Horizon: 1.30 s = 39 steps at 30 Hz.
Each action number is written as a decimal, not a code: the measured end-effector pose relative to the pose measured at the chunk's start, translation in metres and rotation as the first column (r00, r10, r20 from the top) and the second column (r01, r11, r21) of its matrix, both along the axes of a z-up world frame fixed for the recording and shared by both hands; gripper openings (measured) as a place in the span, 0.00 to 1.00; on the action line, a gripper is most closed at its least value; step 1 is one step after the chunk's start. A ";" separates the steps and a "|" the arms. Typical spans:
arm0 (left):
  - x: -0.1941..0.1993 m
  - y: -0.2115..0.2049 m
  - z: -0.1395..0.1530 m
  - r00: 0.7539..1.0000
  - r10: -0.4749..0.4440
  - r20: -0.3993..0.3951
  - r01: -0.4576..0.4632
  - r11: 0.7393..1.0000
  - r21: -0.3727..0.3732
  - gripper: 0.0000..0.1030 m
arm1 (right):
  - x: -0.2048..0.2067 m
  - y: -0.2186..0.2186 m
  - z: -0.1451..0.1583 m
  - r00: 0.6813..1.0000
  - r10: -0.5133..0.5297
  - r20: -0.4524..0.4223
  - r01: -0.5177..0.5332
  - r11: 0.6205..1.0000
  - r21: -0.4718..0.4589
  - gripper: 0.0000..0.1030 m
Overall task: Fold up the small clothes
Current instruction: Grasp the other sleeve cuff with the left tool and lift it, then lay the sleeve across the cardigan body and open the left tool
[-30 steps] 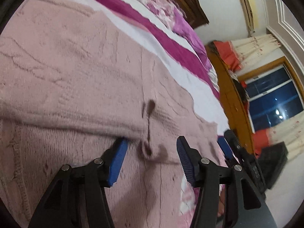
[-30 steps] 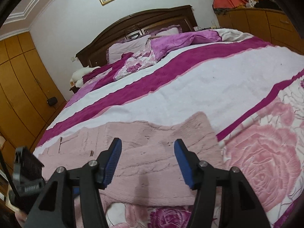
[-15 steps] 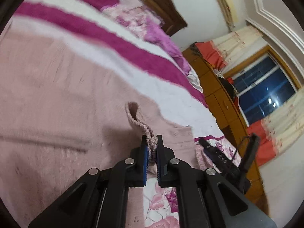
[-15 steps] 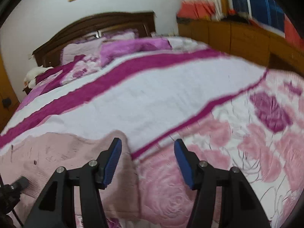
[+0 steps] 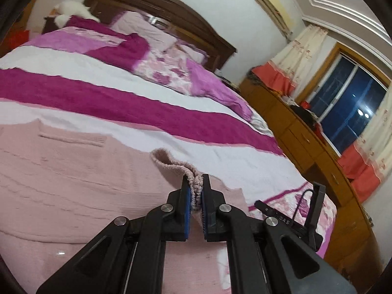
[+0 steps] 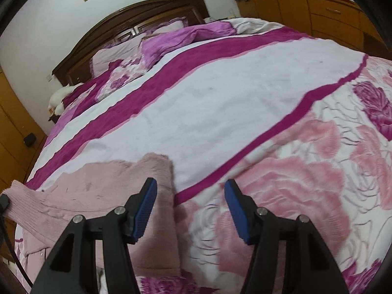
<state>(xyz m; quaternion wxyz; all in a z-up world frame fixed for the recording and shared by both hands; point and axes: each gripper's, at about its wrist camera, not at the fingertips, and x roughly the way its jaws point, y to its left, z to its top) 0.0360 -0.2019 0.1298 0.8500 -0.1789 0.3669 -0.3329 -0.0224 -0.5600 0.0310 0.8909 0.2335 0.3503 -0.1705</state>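
Note:
A dusty-pink knitted sweater (image 5: 73, 183) lies spread on the bed. My left gripper (image 5: 195, 191) is shut on a ribbed edge of the sweater (image 5: 176, 165) and holds that fold lifted off the rest. In the right wrist view the sweater (image 6: 110, 191) lies at lower left, with its raised part at the far left. My right gripper (image 6: 191, 196) is open and empty, hovering over the sweater's right edge and the rose-patterned bedspread (image 6: 306, 159). The right gripper also shows in the left wrist view (image 5: 294, 218).
The bed has a white and magenta striped cover (image 5: 122, 103), pillows (image 5: 156, 36) and a dark wooden headboard (image 6: 137, 17). Wooden drawers (image 5: 318, 152) and a window (image 5: 350, 107) stand on the right. A wooden wardrobe (image 6: 9, 132) is on the left.
My left gripper closed on the sweater's ribbed edge and lifted it. My right gripper stayed open and swung right, from over the sweater to its right edge.

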 end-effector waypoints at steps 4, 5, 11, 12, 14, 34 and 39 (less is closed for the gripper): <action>0.005 0.027 0.000 0.999 0.051 -0.016 -0.051 0.999 0.008 0.00 | 0.015 0.025 -0.005 0.997 0.071 -0.026 -0.072 0.997 -0.008 0.59; 0.005 0.032 0.001 0.998 0.061 -0.009 -0.061 0.998 0.013 0.00 | 0.017 0.031 -0.008 0.996 0.085 -0.035 -0.086 0.996 -0.013 0.59; 0.006 0.062 0.000 0.995 0.100 0.016 -0.101 0.995 0.023 0.00 | 0.021 0.070 -0.013 0.988 0.138 -0.065 -0.141 0.989 -0.046 0.59; 0.007 0.068 -0.003 0.994 0.110 0.009 -0.110 0.994 0.020 0.00 | 0.022 0.077 -0.010 0.987 0.150 -0.061 -0.154 0.986 -0.061 0.59; 0.009 0.080 -0.007 0.992 0.125 -0.004 -0.125 0.992 0.013 0.00 | 0.024 0.090 -0.003 0.983 0.178 -0.039 -0.181 0.981 -0.065 0.59; 0.022 0.174 -0.032 0.963 0.263 -0.055 -0.262 0.965 0.032 0.00 | 0.066 0.143 0.000 0.962 0.272 -0.036 -0.274 0.957 -0.094 0.59; 0.029 0.196 -0.045 0.952 0.290 -0.099 -0.289 0.957 0.023 0.00 | 0.070 0.152 -0.002 0.956 0.288 -0.058 -0.293 0.949 -0.117 0.59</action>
